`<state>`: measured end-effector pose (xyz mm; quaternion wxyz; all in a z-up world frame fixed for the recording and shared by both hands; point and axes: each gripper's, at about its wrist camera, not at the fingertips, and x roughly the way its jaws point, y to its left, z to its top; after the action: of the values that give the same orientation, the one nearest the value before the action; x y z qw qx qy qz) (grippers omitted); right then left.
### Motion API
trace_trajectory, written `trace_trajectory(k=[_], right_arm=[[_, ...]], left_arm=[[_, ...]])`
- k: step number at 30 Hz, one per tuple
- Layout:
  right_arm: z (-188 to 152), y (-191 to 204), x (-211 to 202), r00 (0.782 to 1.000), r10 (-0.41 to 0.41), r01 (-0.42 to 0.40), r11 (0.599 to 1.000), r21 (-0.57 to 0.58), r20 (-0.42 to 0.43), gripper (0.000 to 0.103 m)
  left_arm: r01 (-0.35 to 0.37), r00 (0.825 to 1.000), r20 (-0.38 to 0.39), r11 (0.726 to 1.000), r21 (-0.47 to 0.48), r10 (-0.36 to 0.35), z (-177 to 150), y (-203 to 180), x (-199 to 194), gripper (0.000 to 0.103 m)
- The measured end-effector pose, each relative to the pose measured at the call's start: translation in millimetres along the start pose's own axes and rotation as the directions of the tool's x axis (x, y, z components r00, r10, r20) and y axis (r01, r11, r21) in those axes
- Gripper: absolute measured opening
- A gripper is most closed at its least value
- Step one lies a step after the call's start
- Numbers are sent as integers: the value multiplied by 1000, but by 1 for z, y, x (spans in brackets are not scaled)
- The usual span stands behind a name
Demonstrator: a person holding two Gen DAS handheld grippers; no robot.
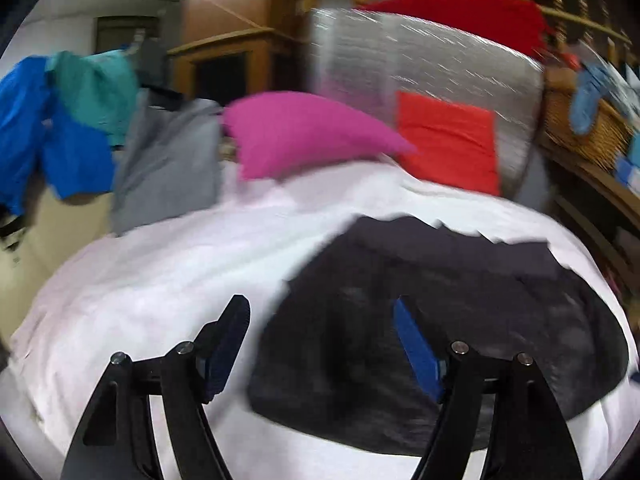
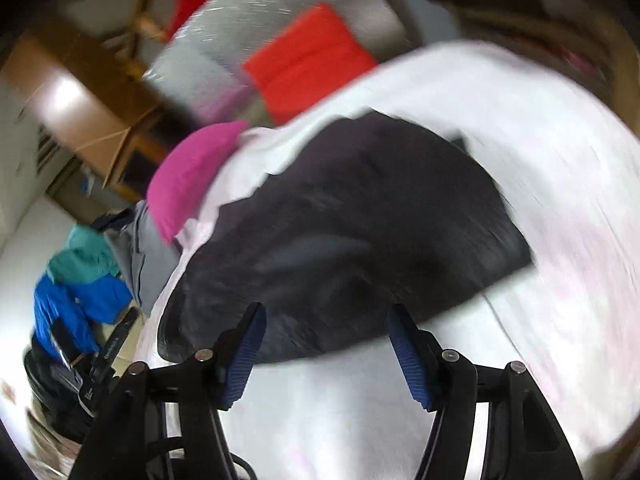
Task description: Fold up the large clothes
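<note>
A dark grey, nearly black garment [image 1: 440, 320] lies spread on the white sheet [image 1: 160, 280] of a bed, rumpled, with one straight hem edge and a squared corner toward the far side; both views are motion-blurred, so its exact kind cannot be told. In the right wrist view the same garment [image 2: 352, 224] runs diagonally across the sheet [image 2: 560, 200], its near edge just ahead of the fingertips.

The left gripper [image 1: 320, 312] hovers over the bed with its jaws spread wide and nothing between them; its left finger sits above bare sheet, its right blue pad [image 1: 416, 348] above the dark cloth. The right gripper [image 2: 326, 320] is likewise wide apart and holds nothing, both blue-padded fingers [image 2: 244, 360] poised at the garment's near edge.

Beyond the garment, a magenta pillow [image 1: 304, 132] rests at the head of the bed, with a red-orange cushion [image 1: 452, 140] beside it leaning on a silvery grey upright panel [image 1: 420, 52]. A red cloth [image 1: 460, 12] drapes over the top of that panel. To the left, a grey garment [image 1: 168, 164], a teal one [image 1: 100, 88] and a bright blue one [image 1: 52, 132] hang beside the bed. A wicker basket [image 1: 580, 120] stands on wooden shelving at the right.
</note>
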<state>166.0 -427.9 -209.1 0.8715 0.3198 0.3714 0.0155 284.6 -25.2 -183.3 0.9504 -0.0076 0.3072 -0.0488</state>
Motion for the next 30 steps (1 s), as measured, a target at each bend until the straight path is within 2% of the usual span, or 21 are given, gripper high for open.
trace_trajectory(k=[2, 5, 10, 14, 15, 18, 20, 21, 23, 26, 28, 30], right_arm=[[8, 17, 20, 1000, 11, -11, 999, -51, -7, 61], [24, 32, 54, 999, 19, -21, 997, -69, -29, 59], [48, 29, 98, 999, 14, -15, 1000, -15, -42, 59], [56, 7, 146, 989, -14, 24, 997, 67, -147, 60], [59, 10, 158, 988, -17, 26, 998, 55, -153, 60], [58, 21, 156, 986, -57, 55, 998, -16, -154, 60], [56, 23, 145, 990, -46, 43, 999, -28, -132, 60], [56, 22, 138, 993, -31, 29, 999, -18, -115, 60], [57, 19, 115, 998, -13, 13, 1000, -4, -57, 60], [58, 12, 88, 998, -63, 63, 998, -18, 27, 60], [58, 1, 85, 993, -114, 114, 993, -1, 12, 60], [54, -17, 90, 985, -167, 169, 985, 37, -45, 60]], left_arm=[[12, 1000, -22, 998, 55, -10, -2, -19, 10, 75], [15, 997, -71, 997, 80, -10, -5, -33, 27, 75], [-3, 987, -162, 993, 118, 22, -9, -46, 59, 75], [-4, 966, -253, 987, 162, 45, -18, -60, 85, 77], [-20, 963, -261, 982, 186, 69, -21, -64, 91, 79], [-49, 961, -257, 976, 214, 105, -20, -71, 94, 80], [-35, 961, -265, 984, 177, 82, -14, -68, 88, 80], [-4, 966, -257, 991, 136, 39, -10, -64, 81, 80], [15, 978, -207, 995, 99, 6, -5, -60, 67, 80], [-19, 989, -142, 988, 151, 41, -5, -68, 55, 81], [-20, 984, -172, 980, 200, 55, -12, -77, 62, 85], [-21, 959, -267, 966, 256, 92, -29, -89, 83, 87]])
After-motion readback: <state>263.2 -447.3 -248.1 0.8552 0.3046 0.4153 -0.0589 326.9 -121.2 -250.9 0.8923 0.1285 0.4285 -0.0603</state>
